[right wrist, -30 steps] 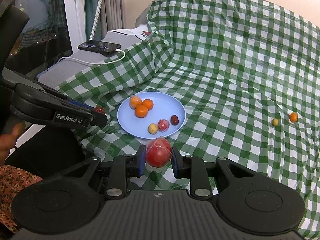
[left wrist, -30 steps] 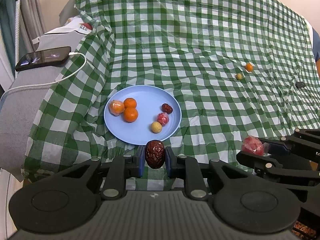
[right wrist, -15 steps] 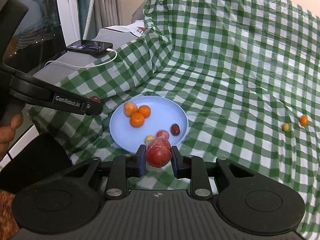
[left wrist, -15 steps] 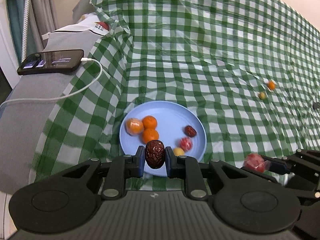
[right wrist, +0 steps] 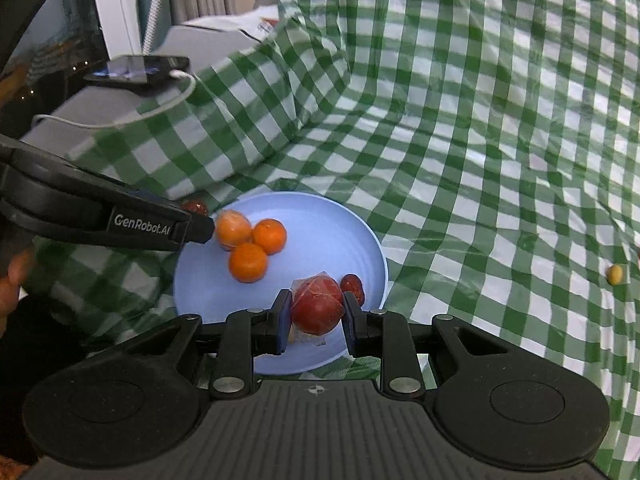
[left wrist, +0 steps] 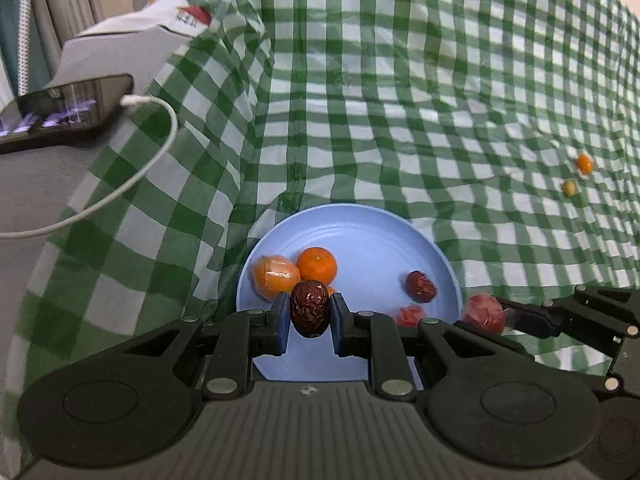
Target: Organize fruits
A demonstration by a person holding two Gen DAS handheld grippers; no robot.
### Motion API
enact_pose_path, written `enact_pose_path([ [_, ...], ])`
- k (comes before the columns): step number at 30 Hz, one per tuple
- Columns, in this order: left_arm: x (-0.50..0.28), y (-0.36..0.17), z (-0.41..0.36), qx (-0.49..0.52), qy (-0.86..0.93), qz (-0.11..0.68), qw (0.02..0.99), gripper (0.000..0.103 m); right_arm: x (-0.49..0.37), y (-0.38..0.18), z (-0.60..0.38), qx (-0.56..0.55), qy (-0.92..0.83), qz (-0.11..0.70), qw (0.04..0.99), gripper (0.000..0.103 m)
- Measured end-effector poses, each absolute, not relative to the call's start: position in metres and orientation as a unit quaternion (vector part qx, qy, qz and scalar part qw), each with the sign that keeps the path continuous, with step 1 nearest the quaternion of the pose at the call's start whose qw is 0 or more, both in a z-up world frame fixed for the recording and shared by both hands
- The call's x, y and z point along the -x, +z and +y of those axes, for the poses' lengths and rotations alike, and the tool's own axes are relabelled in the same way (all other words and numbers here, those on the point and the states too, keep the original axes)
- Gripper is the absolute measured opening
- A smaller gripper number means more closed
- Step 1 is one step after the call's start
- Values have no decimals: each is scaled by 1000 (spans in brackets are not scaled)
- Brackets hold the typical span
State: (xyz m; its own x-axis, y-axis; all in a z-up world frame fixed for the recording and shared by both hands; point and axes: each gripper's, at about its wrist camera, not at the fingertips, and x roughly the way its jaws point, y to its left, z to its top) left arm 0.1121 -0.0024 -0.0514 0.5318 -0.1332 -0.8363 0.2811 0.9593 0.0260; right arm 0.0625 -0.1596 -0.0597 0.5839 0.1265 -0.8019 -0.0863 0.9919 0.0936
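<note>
My left gripper [left wrist: 309,316] is shut on a wrinkled dark red date [left wrist: 309,307] and holds it over the near left part of the blue plate [left wrist: 372,228]. My right gripper [right wrist: 316,314] is shut on a plastic-wrapped red fruit [right wrist: 318,308] over the plate's [right wrist: 320,216] near right part. On the plate lie oranges [right wrist: 248,262], one wrapped [right wrist: 233,229], another date [right wrist: 352,285] and a small wrapped red fruit [left wrist: 410,315]. A small orange fruit [left wrist: 584,163] and a yellow one [left wrist: 568,188] lie far right on the cloth.
A green checked cloth [left wrist: 400,120] covers the surface and rises at the back. A phone [left wrist: 60,108] with a white cable [left wrist: 152,152] lies on a grey ledge at the left. The left gripper's arm [right wrist: 100,216] reaches over the plate's left rim.
Both grippers have moved forward with their fruit, from in front of the plate to over its near part. The plate looks larger and closer.
</note>
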Motion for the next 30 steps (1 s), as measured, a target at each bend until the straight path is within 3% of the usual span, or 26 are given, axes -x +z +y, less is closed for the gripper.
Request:
enact_pose_path([
  [8,-135,-80,-7,-93,-114,479,865,23,-87,-87,-155,-17,72,472,878,28],
  [9,-137,-81,-6,-93,-113,476,867,28,-91,-89,-155,-16,76,474,877,28],
  [10,-138,-81,-6,-91,-114,475,868,37,-94,-91,-154,-15,82,476,876,29],
  [12,-138,-77,-5,-82,-117,470,871,93,-98,-91,-152,-10,86,475,875,44],
  [13,-137,-74,-4,-78,-114,464,875,101,-98,-89,-153,-9,86,475,876,59],
  [14,-132,-68,-2,-75,-110,450,883,103,-98,-86,-154,-10,85,474,876,69],
  [17,-120,-56,-1,-83,-124,447,882,103,-88,-72,-158,-20,78,474,877,85],
  [30,-16,-11,34,-62,-89,452,885,103,11,-9,-145,-43,70,478,874,94],
])
